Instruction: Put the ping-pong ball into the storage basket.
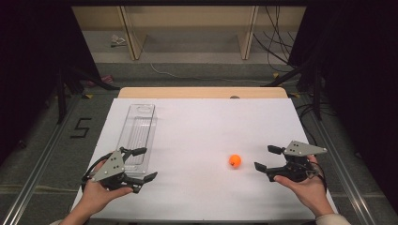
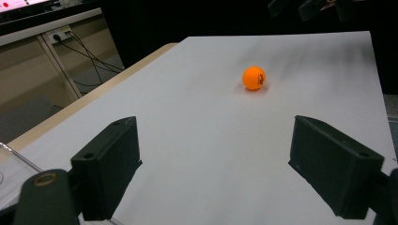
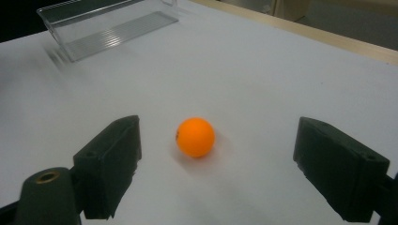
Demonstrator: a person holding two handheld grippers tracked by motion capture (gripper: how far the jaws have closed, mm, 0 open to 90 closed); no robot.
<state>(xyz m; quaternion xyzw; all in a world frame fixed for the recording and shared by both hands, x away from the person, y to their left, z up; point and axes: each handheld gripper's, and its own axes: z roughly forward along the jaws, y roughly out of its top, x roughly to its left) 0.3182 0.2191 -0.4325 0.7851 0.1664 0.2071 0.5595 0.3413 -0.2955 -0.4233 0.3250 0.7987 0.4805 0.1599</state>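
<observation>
1. The orange ball (image 1: pixel 235 161) sat on the white table top (image 1: pixel 202 131), right of centre and toward my side. Nothing touched it. It had a small dark mark on one side, too small to read.
2. My right gripper (image 1: pixel 267 158) was nearest to it, just right of the ball, jaws pointing left at it. Jaws stood wide apart, nothing between the pads.
3. In the right gripper view the ball (image 3: pixel 195 137) lay a little ahead of the jaw tips, roughly centred in the gap, slightly closer to the left jaw. It was clear of both jaws.
4. My right hand (image 1: pixel 305 185) held that gripper low over the table near the right edge.
5. My left gripper (image 1: pixel 143 164) was well apart from the ball, over at the near left of the table. Jaws were also spread wide, holding nothing, pointing right toward the ball.
6. In the left gripper view the ball (image 2: pixel 254 78) was far ahead, off to the right of centre, with bare table between.
7. A clear plastic tray (image 1: pixel 138 129) lay lengthwise along the left side, with a ribbed floor. Its near end was just beside my left gripper; I couldn't tell whether they touched.
8. My left hand (image 1: pixel 96 194) gripped the tool from below at the table's near left corner.
</observation>
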